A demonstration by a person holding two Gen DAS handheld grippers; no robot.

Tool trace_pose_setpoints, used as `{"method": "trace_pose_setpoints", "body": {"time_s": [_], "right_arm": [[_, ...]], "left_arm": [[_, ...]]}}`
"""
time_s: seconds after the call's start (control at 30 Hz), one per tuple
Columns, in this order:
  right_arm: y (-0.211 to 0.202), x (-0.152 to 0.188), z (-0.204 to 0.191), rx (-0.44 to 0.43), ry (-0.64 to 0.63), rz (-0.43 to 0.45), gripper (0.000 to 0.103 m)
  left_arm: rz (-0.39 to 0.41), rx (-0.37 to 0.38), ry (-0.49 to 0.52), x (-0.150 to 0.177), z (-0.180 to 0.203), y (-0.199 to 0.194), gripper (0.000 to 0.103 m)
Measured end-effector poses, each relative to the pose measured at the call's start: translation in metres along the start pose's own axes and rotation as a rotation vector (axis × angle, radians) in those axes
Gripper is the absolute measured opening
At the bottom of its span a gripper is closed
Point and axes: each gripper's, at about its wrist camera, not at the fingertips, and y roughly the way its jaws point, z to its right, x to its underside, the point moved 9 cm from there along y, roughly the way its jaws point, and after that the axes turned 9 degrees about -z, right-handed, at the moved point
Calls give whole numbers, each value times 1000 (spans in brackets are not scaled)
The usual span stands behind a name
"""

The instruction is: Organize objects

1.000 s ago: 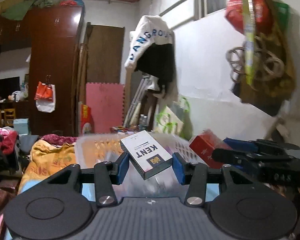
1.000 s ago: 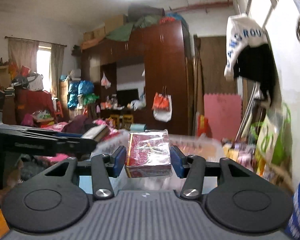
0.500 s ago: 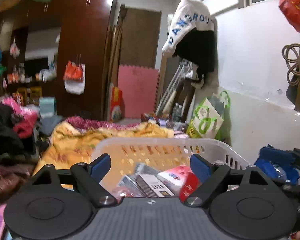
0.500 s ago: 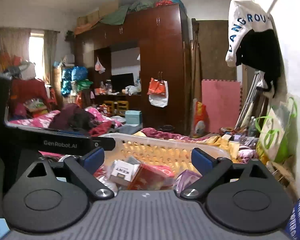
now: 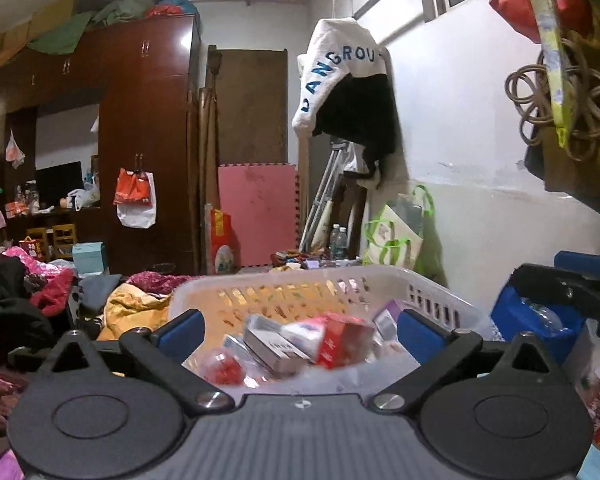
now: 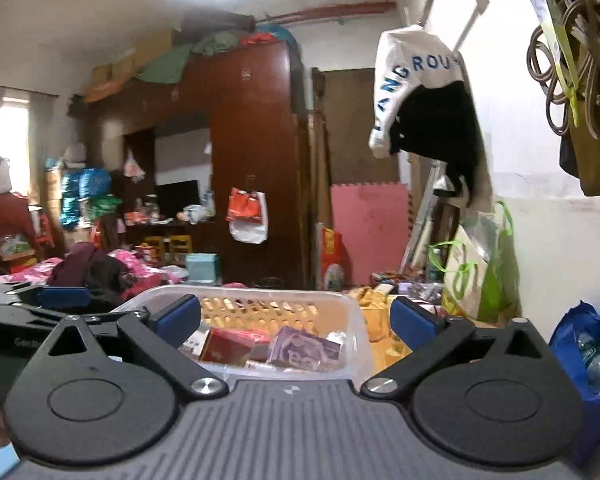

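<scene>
A white slotted plastic basket [image 5: 432,304] stands just ahead of both grippers and holds several small boxes. In the left wrist view a grey-white cigarette box [image 5: 274,346] and a red box [image 5: 340,340] lie in it. In the right wrist view the basket [image 6: 356,312] holds a red box [image 6: 232,344] and a purple packet [image 6: 304,350]. My left gripper [image 5: 300,332] is open and empty above the basket's near side. My right gripper [image 6: 296,318] is open and empty, also just before the basket. The left gripper [image 6: 32,300] shows at the right wrist view's left edge.
A dark wood wardrobe [image 6: 256,160] and a pink foam mat [image 6: 370,232] stand at the back. Clothes and a yellow blanket [image 5: 132,304] lie left of the basket. A blue bag with bottles [image 6: 588,356] sits at the right by the white wall.
One second ago my left gripper held the cigarette box and my right held the red box over the basket. Both jaws have opened and both boxes now lie in the basket.
</scene>
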Motion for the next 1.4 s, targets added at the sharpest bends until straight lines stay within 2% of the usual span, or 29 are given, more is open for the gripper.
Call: {"method": "trace_pose_setpoints", "body": {"time_s": [0.1, 0.2, 0.37, 0.7, 0.93, 1.4], "right_arm": [[-3, 6, 6, -34, 7, -74, 103], [-10, 8, 9, -30, -25, -62, 103], [-10, 22, 4, -45, -18, -120, 103], [-19, 47, -11, -60, -56, -131, 103], [-23, 59, -16, -67, -68, -130, 103], [-32, 58, -11, -81, -27, -105, 103]], "left_arm": [[-2, -8, 5, 5, 3, -7, 103], [1, -21, 29, 10, 6, -17, 103], [-9, -9, 30, 18, 4, -29, 103], [-41, -46, 40, 31, -1, -29, 103], [-60, -28, 48, 43, 5, -27, 103], [-70, -18, 51, 50, 13, -28, 103]]}}
